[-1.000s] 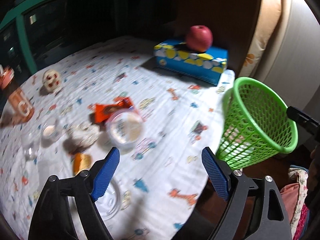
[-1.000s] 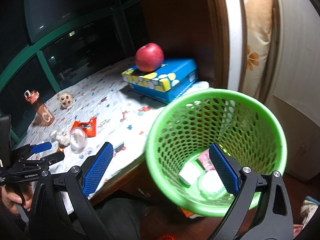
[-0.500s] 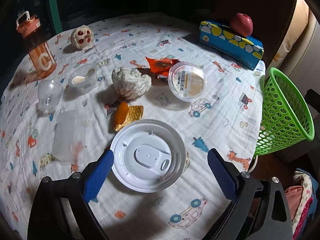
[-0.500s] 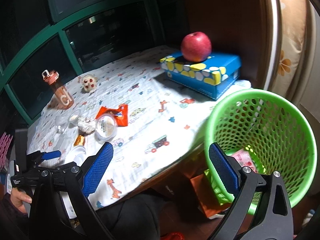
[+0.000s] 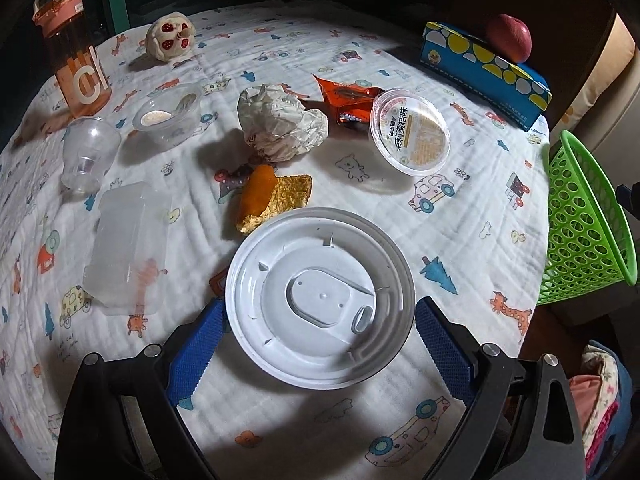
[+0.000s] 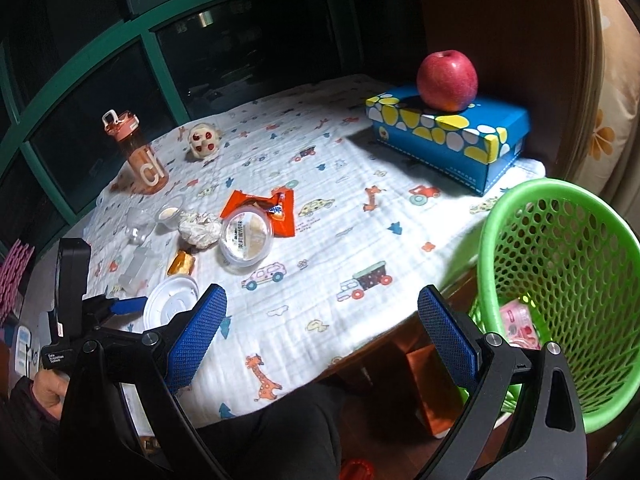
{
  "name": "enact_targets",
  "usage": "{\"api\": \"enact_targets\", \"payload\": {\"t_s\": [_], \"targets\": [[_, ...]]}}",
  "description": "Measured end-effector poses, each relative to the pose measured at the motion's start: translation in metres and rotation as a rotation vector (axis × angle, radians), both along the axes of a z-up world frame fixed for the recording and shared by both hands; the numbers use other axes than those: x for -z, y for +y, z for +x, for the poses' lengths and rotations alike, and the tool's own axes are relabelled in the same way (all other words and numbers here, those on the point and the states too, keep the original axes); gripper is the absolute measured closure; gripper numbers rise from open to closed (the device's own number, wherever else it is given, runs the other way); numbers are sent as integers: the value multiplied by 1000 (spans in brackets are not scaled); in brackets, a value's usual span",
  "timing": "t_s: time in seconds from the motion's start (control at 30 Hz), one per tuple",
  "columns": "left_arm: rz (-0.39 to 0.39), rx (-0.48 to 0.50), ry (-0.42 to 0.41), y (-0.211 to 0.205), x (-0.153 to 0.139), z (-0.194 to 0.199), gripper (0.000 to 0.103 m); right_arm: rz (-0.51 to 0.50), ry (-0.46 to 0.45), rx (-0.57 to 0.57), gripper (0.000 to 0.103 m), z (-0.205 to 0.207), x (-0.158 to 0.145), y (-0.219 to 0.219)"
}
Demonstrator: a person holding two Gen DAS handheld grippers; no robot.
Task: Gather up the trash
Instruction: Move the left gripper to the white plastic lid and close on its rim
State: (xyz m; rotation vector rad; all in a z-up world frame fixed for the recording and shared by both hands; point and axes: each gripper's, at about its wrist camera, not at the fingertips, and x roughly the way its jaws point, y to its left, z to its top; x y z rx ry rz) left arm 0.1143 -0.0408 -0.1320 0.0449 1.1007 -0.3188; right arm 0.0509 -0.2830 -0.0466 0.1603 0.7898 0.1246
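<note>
Trash is still spread over most of the worktop (image 5: 460, 240), which is covered with a white cloth printed with cartoon animals and cars. In the lower centre of the left wrist view we hold our left gripper (image 5: 316, 336) released, its blue pads either side of a round white plastic lid (image 5: 320, 298) lying flat on the cloth; the pads look just beside its rim, though we cannot tell if they touch. Above it, towards the frame's middle, lie an orange food scrap (image 5: 272, 196), a crumpled ball of white paper (image 5: 280, 122), an orange-red snack wrapper (image 5: 346, 98) and a round sealed pudding cup (image 5: 410, 132). At the left sit a frosted rectangular plastic box (image 5: 128, 248) and two clear plastic cups (image 5: 90, 152).

Our right gripper (image 6: 322, 334) is also released and holds nothing, hanging near the worktop's edge. The green mesh plastic bin (image 6: 560, 280) at the lower right of that view shows a pink packet inside, so we judge collection has begun but is far from done. The lid looks like the next piece.
</note>
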Motion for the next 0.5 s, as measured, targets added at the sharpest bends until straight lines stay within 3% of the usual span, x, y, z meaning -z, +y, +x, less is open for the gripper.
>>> {"api": "enact_targets", "payload": {"t_s": [0.5], "targets": [[-30,10,15,1,6,5,11,-7,18,-32,8,12,5,13]]}}
